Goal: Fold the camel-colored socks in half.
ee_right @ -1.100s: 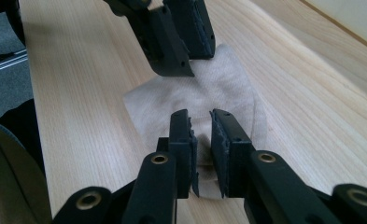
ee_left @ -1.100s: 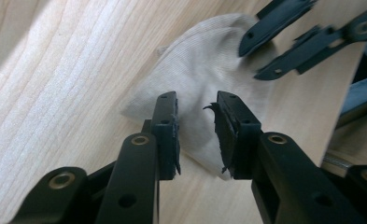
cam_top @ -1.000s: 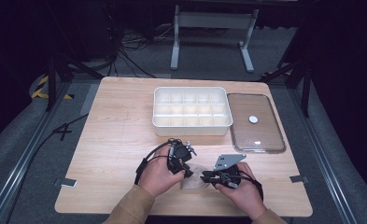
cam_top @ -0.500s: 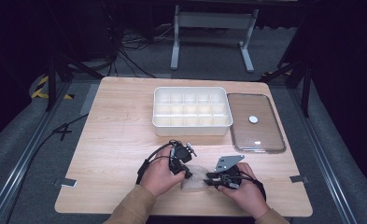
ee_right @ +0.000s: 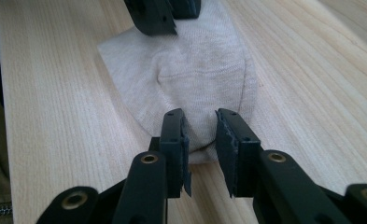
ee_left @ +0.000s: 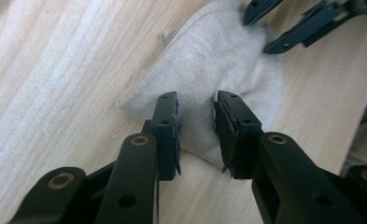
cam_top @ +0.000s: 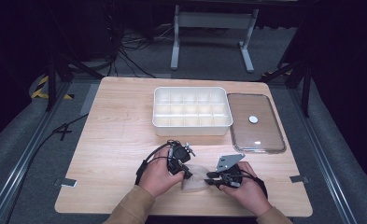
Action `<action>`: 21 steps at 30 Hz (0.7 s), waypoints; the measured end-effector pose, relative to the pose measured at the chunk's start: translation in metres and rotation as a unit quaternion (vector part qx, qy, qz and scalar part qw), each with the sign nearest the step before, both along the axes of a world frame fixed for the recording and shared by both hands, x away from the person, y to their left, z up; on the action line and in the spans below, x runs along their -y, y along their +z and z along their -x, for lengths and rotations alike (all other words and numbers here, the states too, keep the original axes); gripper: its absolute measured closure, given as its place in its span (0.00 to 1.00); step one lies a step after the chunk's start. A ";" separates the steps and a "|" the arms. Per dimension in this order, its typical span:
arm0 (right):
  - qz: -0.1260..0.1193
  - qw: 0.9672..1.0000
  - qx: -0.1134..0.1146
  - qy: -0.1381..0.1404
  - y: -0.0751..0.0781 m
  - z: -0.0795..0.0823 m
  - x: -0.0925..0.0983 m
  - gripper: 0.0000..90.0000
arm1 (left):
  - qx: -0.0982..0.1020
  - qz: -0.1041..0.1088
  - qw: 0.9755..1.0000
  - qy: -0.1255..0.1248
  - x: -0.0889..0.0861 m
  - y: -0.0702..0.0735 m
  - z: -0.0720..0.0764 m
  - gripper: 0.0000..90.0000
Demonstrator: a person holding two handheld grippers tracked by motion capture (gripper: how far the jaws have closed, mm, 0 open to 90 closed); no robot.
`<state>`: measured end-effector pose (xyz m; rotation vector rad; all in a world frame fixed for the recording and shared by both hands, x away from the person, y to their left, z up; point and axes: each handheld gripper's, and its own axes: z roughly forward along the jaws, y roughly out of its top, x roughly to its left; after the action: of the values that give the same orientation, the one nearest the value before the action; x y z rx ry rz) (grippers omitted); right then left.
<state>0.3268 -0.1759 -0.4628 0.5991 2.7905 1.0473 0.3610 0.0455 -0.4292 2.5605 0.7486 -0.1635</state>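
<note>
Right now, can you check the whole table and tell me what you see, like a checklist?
Surface: light wooden table, bare wood around the work.
Job's things: beige sock, folded, lying flat near the front edge.
Clutter: white compartment tray, compartments look bare; clear lid flat beside it.
Grippers: left gripper and right gripper at opposite ends of the sock, jaws slightly apart, not pinching.
Cables: black cable looping from the left gripper.
Surroundings: dark floor, metal stand behind.

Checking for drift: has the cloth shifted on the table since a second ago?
No. The cloth lies at the same spot near the table's front edge, below the tray, between both grippers.
</note>
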 end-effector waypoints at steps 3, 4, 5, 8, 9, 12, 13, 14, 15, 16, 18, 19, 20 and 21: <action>0.004 1.000 0.009 0.000 0.003 0.001 -0.001 0.81 | 0.007 0.006 1.000 0.005 -0.006 0.010 0.001 0.75; 0.006 1.000 0.015 0.001 0.005 0.002 -0.001 0.81 | 0.002 0.015 1.000 0.007 -0.009 0.012 0.001 0.75; 0.006 1.000 0.019 0.003 0.007 0.002 -0.001 0.81 | -0.003 0.016 1.000 0.006 -0.011 0.015 0.001 0.74; 0.004 1.000 0.024 0.001 0.010 0.001 0.000 0.81 | -0.002 0.015 1.000 0.009 -0.014 0.018 0.002 0.70; 0.004 1.000 0.025 0.000 0.013 0.001 0.001 0.81 | -0.002 0.014 1.000 0.010 -0.016 0.020 0.002 0.70; -0.012 0.999 0.031 -0.008 0.023 0.001 0.006 0.81 | -0.005 0.019 1.000 0.012 -0.020 0.023 0.004 0.68; -0.017 0.999 0.036 -0.011 0.025 0.001 0.007 0.82 | -0.005 0.019 1.000 0.012 -0.020 0.023 0.004 0.68; -0.021 0.999 0.039 -0.015 0.029 0.001 0.009 0.82 | 0.004 0.014 1.000 0.012 -0.021 0.024 0.006 0.68; -0.026 0.999 0.043 -0.020 0.031 0.001 0.009 0.83 | 0.006 0.011 1.000 0.011 -0.021 0.025 0.006 0.67; -0.030 0.998 0.045 -0.024 0.033 0.002 0.010 0.83 | 0.009 0.004 1.000 0.012 -0.022 0.025 0.007 0.67; -0.041 0.998 0.047 -0.027 0.036 0.002 0.008 0.85 | 0.011 -0.005 1.000 0.013 -0.022 0.026 0.008 0.67; -0.041 0.998 0.047 -0.027 0.036 0.002 0.008 0.85 | 0.011 -0.005 1.000 0.013 -0.022 0.026 0.008 0.67; -0.043 0.998 0.048 -0.026 0.036 0.003 0.005 0.86 | 0.012 -0.009 1.000 0.016 -0.023 0.026 0.008 0.67; -0.042 0.998 0.047 -0.022 0.035 0.003 0.003 0.88 | 0.012 -0.010 1.000 0.014 -0.024 0.026 0.008 0.67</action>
<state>0.3235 -0.1785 -0.4275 0.6013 2.6510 1.1578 0.3531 0.0693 -0.4036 2.5657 0.7809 -0.1175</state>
